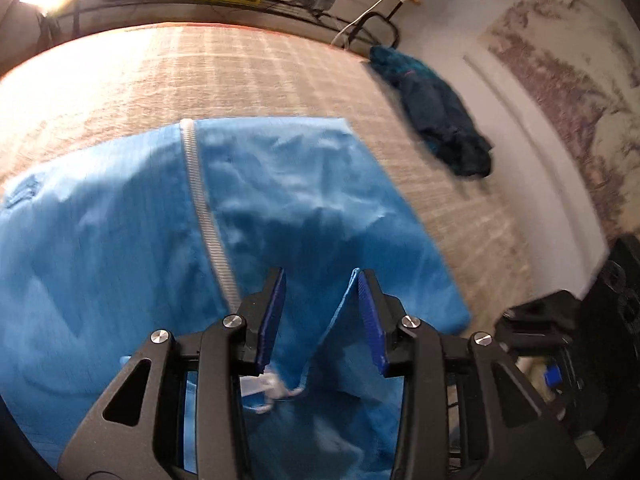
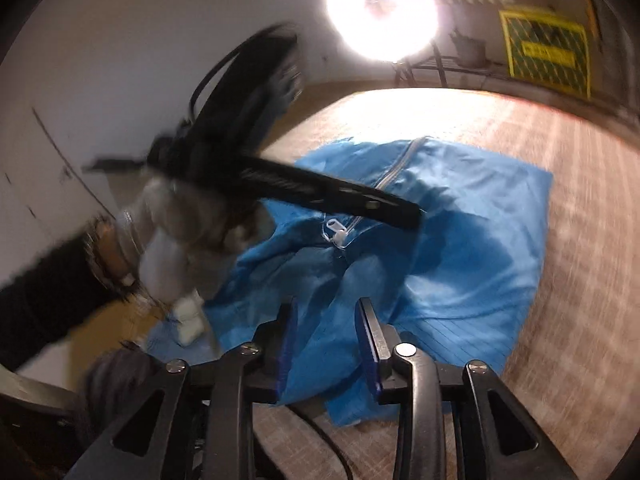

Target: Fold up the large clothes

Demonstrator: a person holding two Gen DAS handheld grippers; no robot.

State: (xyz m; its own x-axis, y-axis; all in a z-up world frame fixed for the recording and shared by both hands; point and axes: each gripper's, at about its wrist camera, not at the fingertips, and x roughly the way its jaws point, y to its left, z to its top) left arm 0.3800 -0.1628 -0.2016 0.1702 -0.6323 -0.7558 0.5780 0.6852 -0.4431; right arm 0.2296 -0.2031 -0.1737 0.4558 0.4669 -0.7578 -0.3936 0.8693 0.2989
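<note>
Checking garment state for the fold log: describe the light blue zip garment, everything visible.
The light blue garment looks like thin, faintly striped fabric, wrinkled, spread mostly flat on the checked bed cover. A pale zipper runs up its middle, with a white pull near the close end. Its far hem lies straight; the near part is bunched and raised. The left gripper and right gripper both stand open at that near fabric; contact is unclear through blur.
</note>
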